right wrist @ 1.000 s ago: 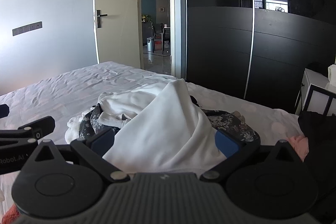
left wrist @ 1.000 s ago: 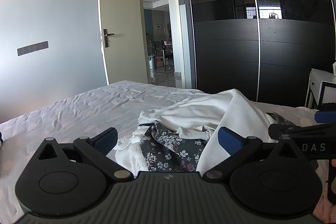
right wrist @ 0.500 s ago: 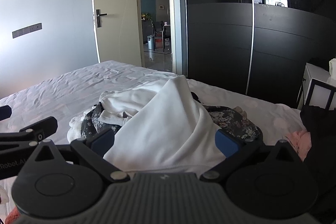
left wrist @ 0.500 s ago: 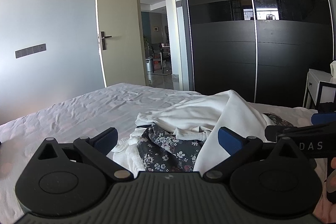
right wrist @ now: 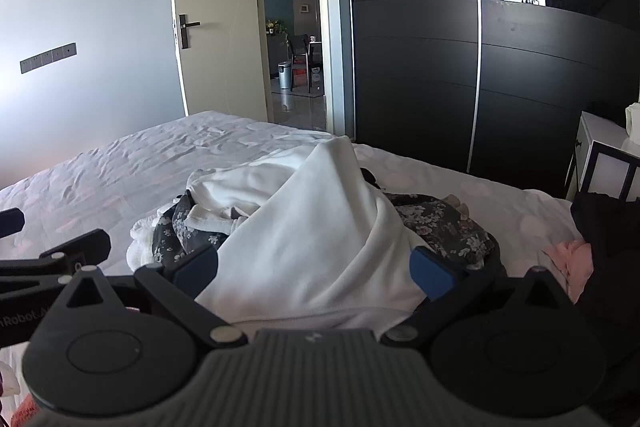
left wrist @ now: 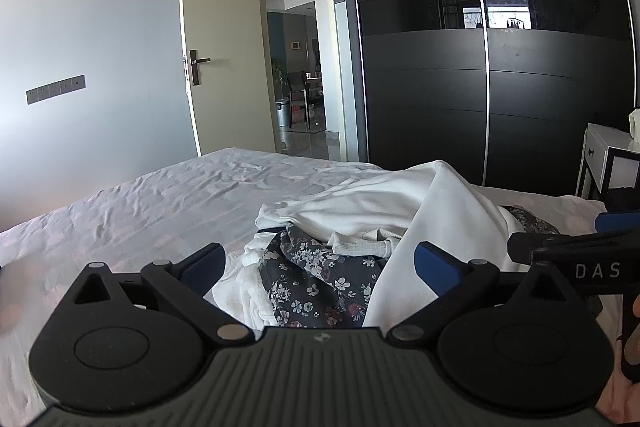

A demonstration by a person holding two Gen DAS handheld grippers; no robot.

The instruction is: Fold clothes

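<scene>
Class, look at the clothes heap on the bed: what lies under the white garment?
Under the white garment shows a dark floral garment, spilling out both sides, over crumpled white cloth. Anything deeper in the heap is covered.

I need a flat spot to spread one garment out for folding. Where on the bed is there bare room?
The bed sheet is bare between the clothes pile and the wall with the door, out to the far edge. Right of the pile it is crowded: a pink garment and dark clothing.
</scene>
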